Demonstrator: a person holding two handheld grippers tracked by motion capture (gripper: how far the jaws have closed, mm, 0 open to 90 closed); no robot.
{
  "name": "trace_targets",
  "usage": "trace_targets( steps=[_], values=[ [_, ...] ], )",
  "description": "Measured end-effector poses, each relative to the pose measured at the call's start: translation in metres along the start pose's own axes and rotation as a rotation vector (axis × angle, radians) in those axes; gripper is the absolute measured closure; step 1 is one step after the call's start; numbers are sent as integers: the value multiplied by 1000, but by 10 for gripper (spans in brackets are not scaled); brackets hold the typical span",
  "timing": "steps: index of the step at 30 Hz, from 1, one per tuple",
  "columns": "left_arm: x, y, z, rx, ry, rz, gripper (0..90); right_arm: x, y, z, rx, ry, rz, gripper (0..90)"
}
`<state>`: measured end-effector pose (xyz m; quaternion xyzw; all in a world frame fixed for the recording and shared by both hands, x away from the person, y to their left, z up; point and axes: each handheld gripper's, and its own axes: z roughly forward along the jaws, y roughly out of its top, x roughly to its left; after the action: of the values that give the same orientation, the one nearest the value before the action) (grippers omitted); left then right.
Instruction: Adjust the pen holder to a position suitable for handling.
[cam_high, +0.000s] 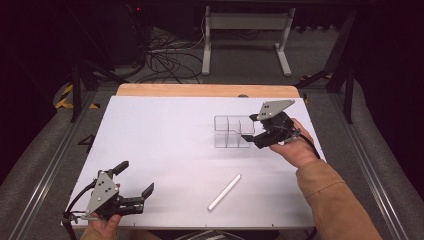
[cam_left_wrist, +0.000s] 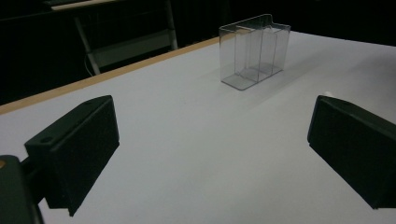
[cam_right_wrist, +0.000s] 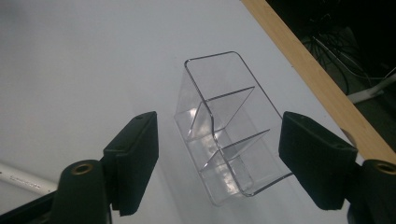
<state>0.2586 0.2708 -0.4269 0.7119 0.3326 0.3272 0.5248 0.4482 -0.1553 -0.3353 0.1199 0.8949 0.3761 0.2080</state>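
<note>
I am holding my left gripper (cam_high: 134, 180) low over the near left corner of the white table (cam_high: 165, 140). Its jaws are standing wide apart with nothing between them, only bare table surface showing in the gap. In the left gripper view the jaws are pointing across the table toward the clear divided holder (cam_left_wrist: 254, 51), which is standing upright well apart from this gripper.

Moving right, a white pen (cam_high: 224, 192) is lying flat on the table, near the front edge, angled from near left to far right. It is well apart from both grippers and is sitting on the near side of the holder. In the right gripper view its end (cam_right_wrist: 21, 179) is showing at the lower left, beside the left jaw.

Farther right and toward the far side, the clear divided holder (cam_high: 234, 132) is standing on the table, with inner walls splitting it into compartments that look empty.

I am bringing my right gripper (cam_high: 254, 130) up to the holder's right end. Its jaws are spread, one on each side of the holder's end (cam_right_wrist: 224, 135), and I can see a gap between each pad and the clear wall, so nothing is being pinched. A wooden strip (cam_high: 207, 90) is running along the table's far edge.
</note>
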Motion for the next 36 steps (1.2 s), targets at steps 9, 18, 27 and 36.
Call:
trace_targets(
  steps=[9, 18, 27, 36],
  values=[
    [0, 0, 1, 0, -1, 3, 29, -10, 1, 9, 24, 33, -17, 350],
    [1, 0, 0, 1, 0, 4, 29, -16, 6, 31, 120, 50, -54, 418],
    [2, 0, 0, -1, -2, -1, 29, -14, 9, 57, 193, 80, -113, 493],
    [2, -1, 0, -1, -4, -5, 29, -11, 5, 79, 260, 96, -144, 559]
  ],
)
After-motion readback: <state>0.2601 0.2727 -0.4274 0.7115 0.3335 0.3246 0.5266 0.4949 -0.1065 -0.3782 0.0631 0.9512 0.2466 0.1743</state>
